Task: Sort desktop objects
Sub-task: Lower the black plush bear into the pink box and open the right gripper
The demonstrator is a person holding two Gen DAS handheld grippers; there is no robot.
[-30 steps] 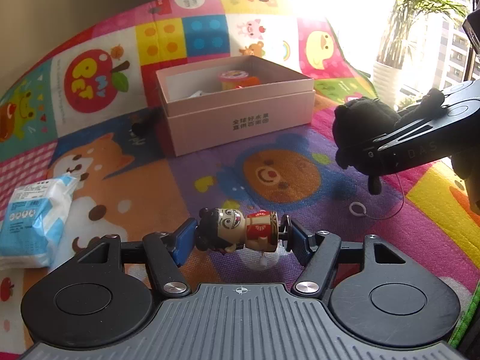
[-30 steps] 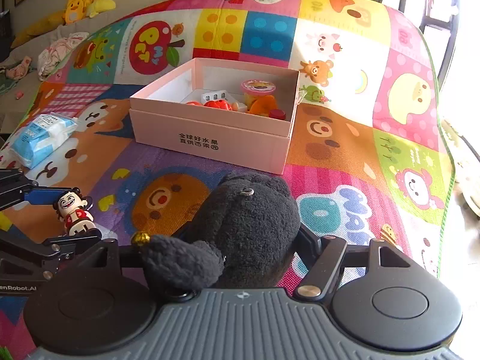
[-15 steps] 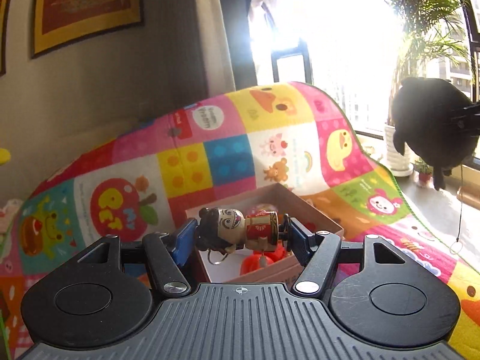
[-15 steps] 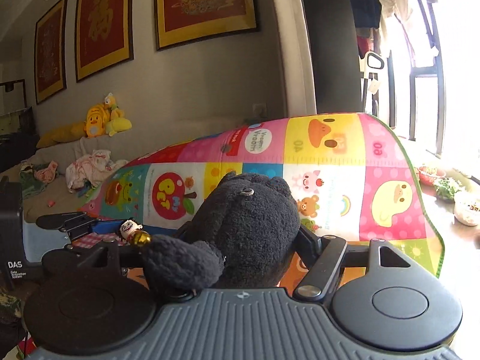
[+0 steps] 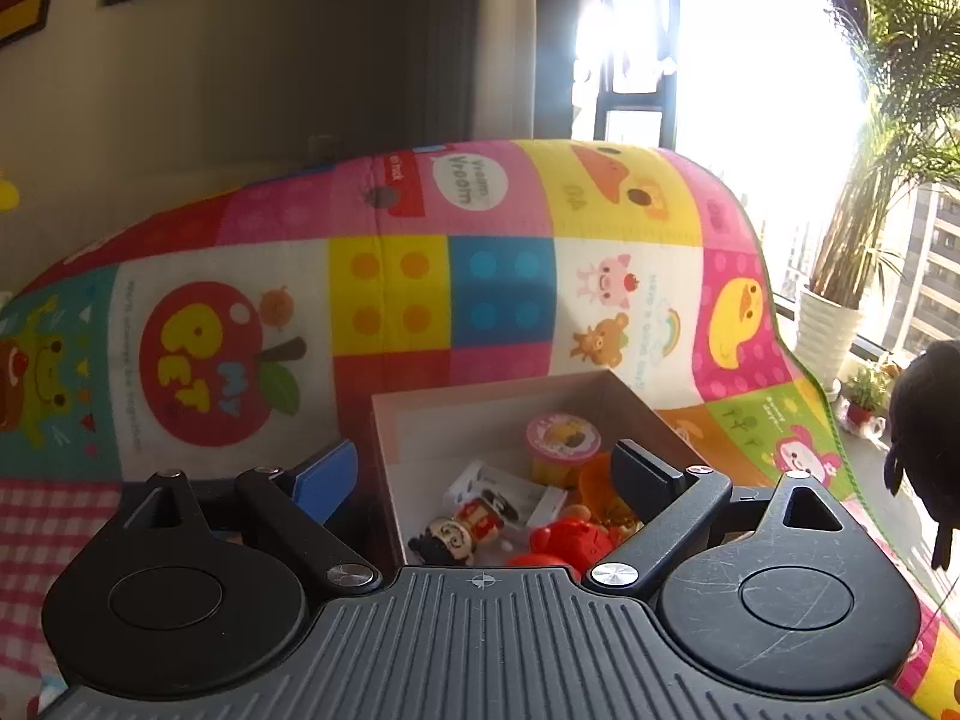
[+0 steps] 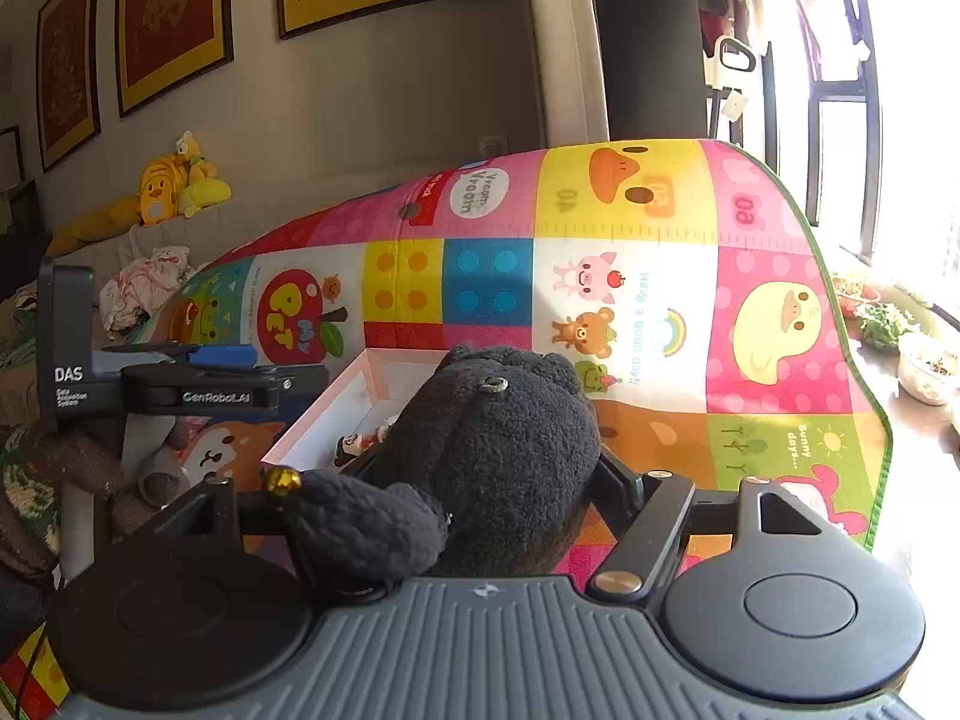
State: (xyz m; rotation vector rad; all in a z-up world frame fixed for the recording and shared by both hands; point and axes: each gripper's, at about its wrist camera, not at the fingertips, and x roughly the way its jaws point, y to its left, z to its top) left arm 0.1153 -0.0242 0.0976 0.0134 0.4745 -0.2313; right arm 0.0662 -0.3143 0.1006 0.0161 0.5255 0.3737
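The left gripper (image 5: 480,474) hangs over the pink box (image 5: 384,438), its jaws opening with nothing between them; the little figurine (image 5: 459,534) lies inside the box at its near edge among other toys. The right gripper (image 6: 480,480) is clamped on the black plush toy (image 6: 498,438), near the box. Next, I judge, the plush needs carrying over the box and releasing. A bright cartoon play mat (image 5: 504,288) covers the surface; framed pictures (image 6: 168,18) hang left, a sunlit window on the right.

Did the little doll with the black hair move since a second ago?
Yes. The little doll left the left tool, whose jaws are opening, and now lies inside the pink box, beside the red toy.
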